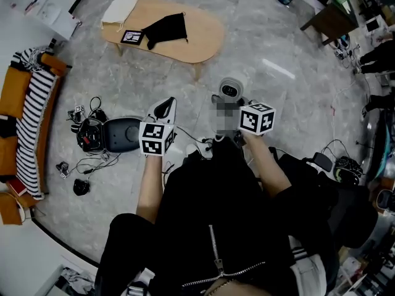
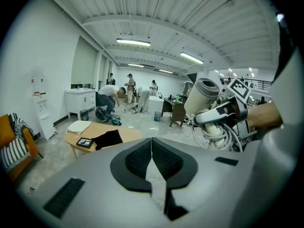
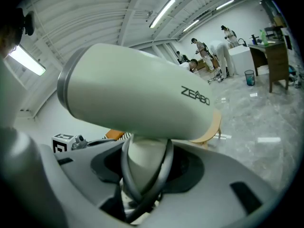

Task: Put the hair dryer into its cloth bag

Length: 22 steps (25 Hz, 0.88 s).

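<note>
The pale grey hair dryer (image 3: 137,101) stands upright in my right gripper (image 3: 145,167), which is shut on its handle, with the grey cord looped around the handle. In the head view the dryer (image 1: 232,90) sticks out ahead of the right gripper's marker cube (image 1: 257,118). The black cloth bag (image 1: 166,28) lies flat on the oval wooden table (image 1: 203,39), well ahead of both grippers. My left gripper (image 2: 152,151) is shut and holds nothing. From the left gripper view the dryer (image 2: 205,95) is at the right and the bag (image 2: 108,139) is far off at the left.
A white cloth (image 1: 120,10) and a small framed marker card (image 1: 132,37) share the table. A black device with tangled cables (image 1: 114,134) lies on the floor at the left. An orange sofa with a striped blanket (image 1: 31,122) lines the left wall. People (image 2: 114,96) work far behind.
</note>
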{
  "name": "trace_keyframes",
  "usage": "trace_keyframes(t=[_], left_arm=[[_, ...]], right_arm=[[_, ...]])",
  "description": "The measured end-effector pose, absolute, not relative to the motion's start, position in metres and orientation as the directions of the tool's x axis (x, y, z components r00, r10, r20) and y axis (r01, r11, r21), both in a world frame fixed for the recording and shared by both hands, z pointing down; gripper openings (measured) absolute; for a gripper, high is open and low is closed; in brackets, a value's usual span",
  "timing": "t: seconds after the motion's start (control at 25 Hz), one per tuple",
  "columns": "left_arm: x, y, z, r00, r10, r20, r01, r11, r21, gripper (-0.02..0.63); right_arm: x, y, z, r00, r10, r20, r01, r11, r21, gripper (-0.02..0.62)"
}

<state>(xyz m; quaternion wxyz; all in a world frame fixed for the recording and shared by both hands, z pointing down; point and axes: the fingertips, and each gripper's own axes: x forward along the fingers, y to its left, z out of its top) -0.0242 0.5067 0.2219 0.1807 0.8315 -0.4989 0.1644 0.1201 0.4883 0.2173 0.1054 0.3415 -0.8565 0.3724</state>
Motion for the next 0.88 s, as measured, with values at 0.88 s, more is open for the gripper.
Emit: trace_keyframes(t=[0.88], left_arm=[[0.099, 0.401, 0.213, 0.232, -0.842, 0.486, -0.972, -0.212, 0.098, 0.014]], right_arm=[[0.244, 0.371, 0.224, -0.795, -0.348, 0.497, -0.585, 0.656, -0.476, 0.195]])
